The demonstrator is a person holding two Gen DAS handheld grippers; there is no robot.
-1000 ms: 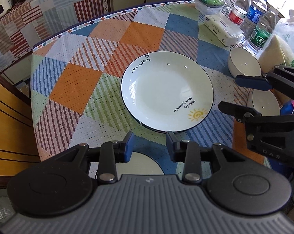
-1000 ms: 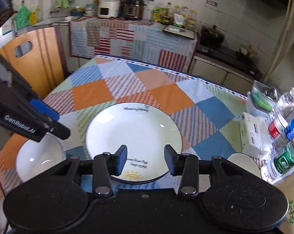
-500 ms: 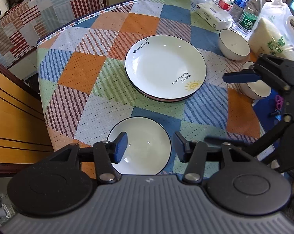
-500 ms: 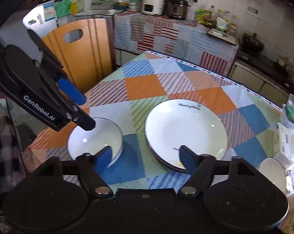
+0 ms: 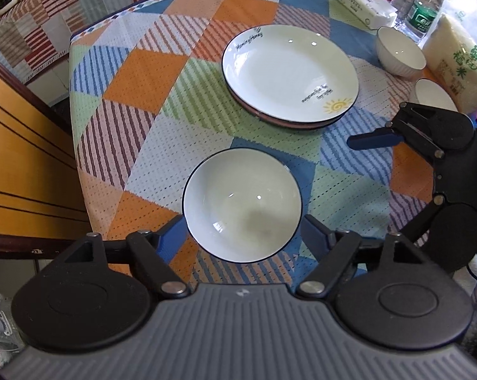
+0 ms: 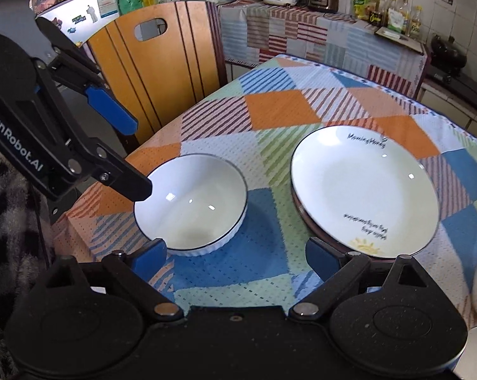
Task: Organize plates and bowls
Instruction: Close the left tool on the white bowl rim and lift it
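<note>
chair [image 6: 162, 72]: wooden, far left, beside the table edge
left gripper [image 5: 243, 232]: jaws opening, wide now; shallow bowl sits between the blue fingers [image 5: 170, 237], pads just off the rim, nothing gripped
shallow bowl [image 5: 241, 202]: white, dark rim, upright on the checked tablecloth [image 5: 137, 72], near the table's front edge
plate stack [image 5: 290, 71]: white "Morning Honey" plate on top of another, beyond the bowl, apart from it
right gripper [image 6: 235, 256]: jaws opening, near full width, empty; over cloth between bowl and plates
small bowls [image 5: 399, 52]: two, right side, near bottles [image 5: 425, 9] and a rice bag [image 5: 456, 63]
</note>
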